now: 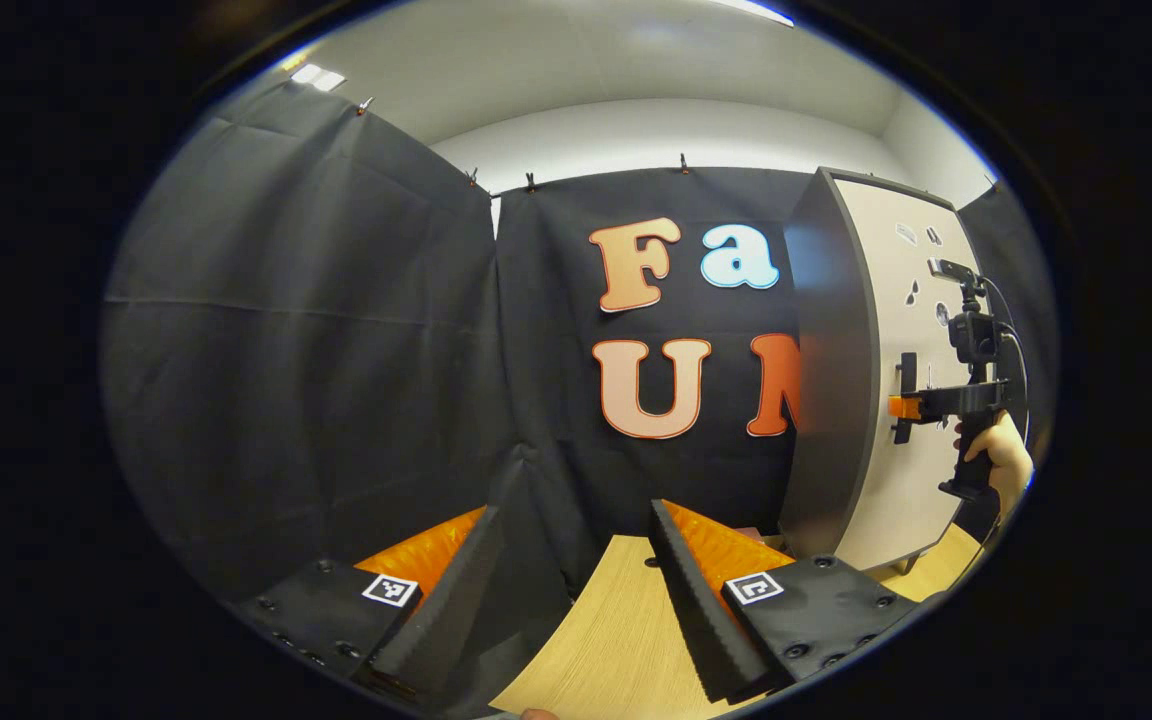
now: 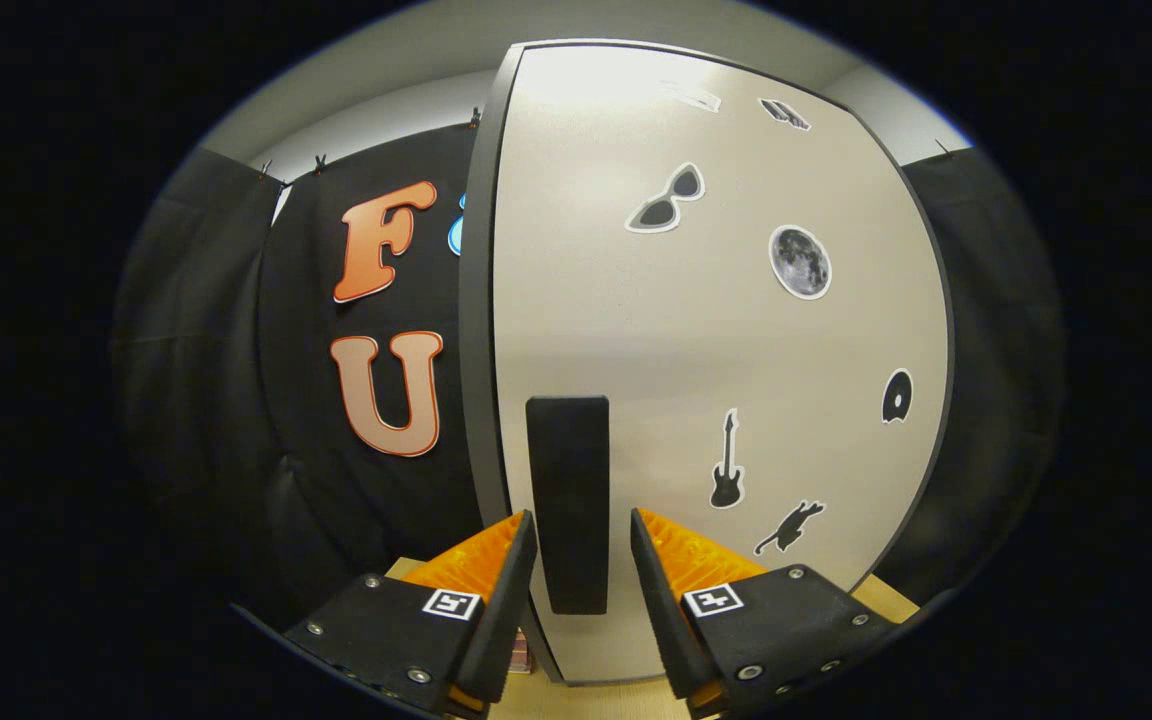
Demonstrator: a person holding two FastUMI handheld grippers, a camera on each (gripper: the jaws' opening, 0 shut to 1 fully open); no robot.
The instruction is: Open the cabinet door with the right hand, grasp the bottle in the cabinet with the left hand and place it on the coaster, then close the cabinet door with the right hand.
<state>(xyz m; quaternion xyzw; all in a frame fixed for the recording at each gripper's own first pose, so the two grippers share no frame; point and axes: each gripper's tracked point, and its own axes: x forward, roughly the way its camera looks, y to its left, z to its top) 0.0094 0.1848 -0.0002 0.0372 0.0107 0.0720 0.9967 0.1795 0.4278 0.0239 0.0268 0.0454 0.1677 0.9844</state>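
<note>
A tall cabinet (image 1: 826, 380) stands on the wooden table (image 1: 616, 620), its pale door (image 2: 716, 340) shut and dotted with stickers. A black vertical handle (image 2: 568, 470) sits near the door's left edge. My right gripper (image 2: 581, 515) is open and straddles this handle, one finger on each side with a small gap. In the left gripper view the same right gripper (image 1: 898, 405) sits at the handle (image 1: 906, 370), held by a hand (image 1: 1001, 455). My left gripper (image 1: 573, 507) hangs open over the table, left of the cabinet, with nothing between its fingers.
Black cloth walls close the booth behind and to the left. The cabinet's dark side panel (image 1: 821, 300) faces my left gripper. Bare tabletop lies under and ahead of the left gripper's fingers.
</note>
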